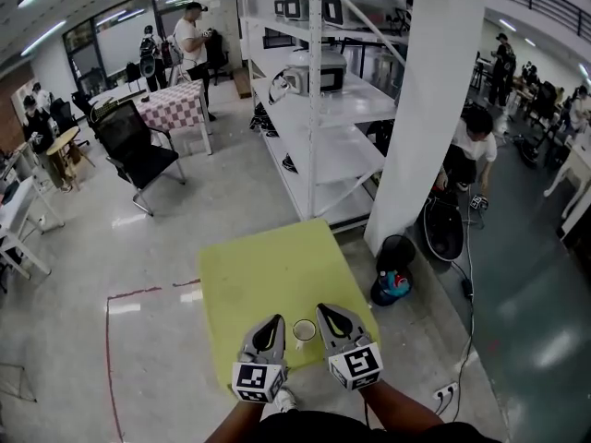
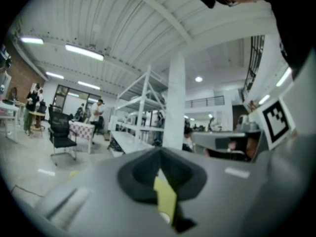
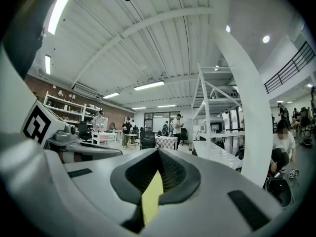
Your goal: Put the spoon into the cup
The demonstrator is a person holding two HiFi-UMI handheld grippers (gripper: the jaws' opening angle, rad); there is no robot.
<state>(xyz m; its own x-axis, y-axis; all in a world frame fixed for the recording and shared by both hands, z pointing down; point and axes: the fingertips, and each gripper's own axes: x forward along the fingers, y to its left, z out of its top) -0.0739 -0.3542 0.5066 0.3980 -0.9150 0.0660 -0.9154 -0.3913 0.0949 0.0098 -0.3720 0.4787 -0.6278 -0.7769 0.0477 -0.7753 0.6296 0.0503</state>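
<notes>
Cup: I see one white cup (image 1: 304, 329) standing upright near the close edge of the yellow-green desk (image 1: 277, 266).
Left gripper: the left gripper (image 1: 274, 324) is just beside the cup on its left. Its jaws are pressed together with nothing between them, and only a sliver of desk shows through the slit in the left gripper view.
Right gripper: the right gripper (image 1: 325, 312) is just beside the cup on its right. Its jaws are also closed tip to tip and empty in the right gripper view.
Key relation: the cup sits between my two grippers and below them. Both point level, out over the desk toward the shelving, so neither pair of jaws is aimed at the cup.
Nearer hand: I judge neither hand clearly closer, since the cup is about midway between them.
Spoon: I cannot find a spoon on the desk or in either pair of jaws. It may be inside the cup, but the cup is too small in the head view to tell, so I cannot give its long axis.
Count: one cup, one desk, two grippers, no spoon in plain sight.
Judgement: with both jaws empty, I'd check the cup's inside before moving.
</notes>
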